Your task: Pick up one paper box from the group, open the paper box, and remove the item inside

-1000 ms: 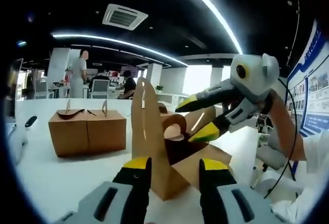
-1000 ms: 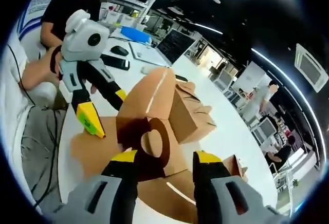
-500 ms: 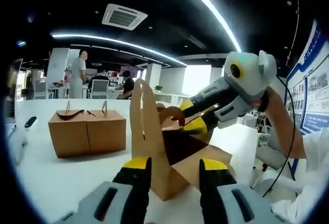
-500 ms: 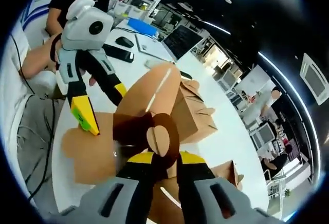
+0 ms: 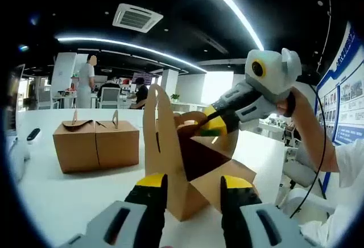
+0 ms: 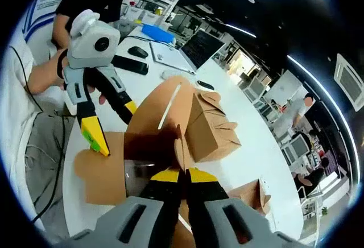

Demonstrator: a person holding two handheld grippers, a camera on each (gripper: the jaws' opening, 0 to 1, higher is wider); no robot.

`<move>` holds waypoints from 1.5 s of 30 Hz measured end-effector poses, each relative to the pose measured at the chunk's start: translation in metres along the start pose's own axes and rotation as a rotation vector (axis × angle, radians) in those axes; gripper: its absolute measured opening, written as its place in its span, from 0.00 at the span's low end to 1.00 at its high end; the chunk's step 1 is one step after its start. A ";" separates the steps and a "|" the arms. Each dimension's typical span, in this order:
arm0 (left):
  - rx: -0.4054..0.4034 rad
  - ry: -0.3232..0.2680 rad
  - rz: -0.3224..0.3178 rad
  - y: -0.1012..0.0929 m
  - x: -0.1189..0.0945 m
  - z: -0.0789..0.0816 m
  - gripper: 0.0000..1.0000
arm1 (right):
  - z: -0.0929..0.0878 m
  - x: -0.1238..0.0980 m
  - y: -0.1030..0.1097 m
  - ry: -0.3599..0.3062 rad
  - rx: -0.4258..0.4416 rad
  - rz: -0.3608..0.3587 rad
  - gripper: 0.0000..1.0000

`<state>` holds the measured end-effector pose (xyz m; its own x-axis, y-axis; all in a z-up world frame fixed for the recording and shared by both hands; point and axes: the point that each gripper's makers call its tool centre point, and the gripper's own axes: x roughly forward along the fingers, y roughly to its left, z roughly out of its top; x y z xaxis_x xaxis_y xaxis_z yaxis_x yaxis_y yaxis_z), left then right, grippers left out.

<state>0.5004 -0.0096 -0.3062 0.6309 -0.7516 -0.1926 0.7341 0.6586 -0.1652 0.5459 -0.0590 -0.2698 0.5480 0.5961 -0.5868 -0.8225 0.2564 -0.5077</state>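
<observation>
- Table (image 5: 68,197): white, and my opened paper box (image 5: 187,174) stands near its close edge, two shut paper boxes (image 5: 96,144) well apart toward the far side.
- Flap (image 6: 181,148) is pinched by my right gripper (image 6: 182,175); I'd peel it outward slowly, since kraft card tears at the fold.
- Left gripper (image 5: 187,182) has jaws apart, hovering beside the box; I'd brace the wall.
- Contents: I cannot tell what is inside.

Opened paper box (image 5: 187,174) on the table (image 5: 62,197), two closed boxes (image 5: 96,144) behind-left.
</observation>
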 end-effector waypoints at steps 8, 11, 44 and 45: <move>0.002 -0.002 -0.009 0.000 -0.001 0.001 0.39 | 0.010 0.001 -0.019 -0.034 0.131 0.026 0.06; 0.004 0.000 -0.010 0.000 -0.001 0.001 0.39 | 0.008 0.003 -0.027 -0.033 0.151 0.012 0.06; 0.038 0.029 -0.018 0.000 0.005 -0.002 0.39 | 0.008 0.018 -0.048 -0.174 0.519 0.159 0.08; 0.038 0.029 -0.018 0.000 0.005 -0.002 0.39 | 0.006 0.019 -0.051 -0.174 0.526 0.155 0.05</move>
<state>0.5032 -0.0129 -0.3087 0.6101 -0.7617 -0.2183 0.7549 0.6425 -0.1320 0.5975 -0.0564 -0.2513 0.4187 0.7616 -0.4946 -0.8805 0.4738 -0.0159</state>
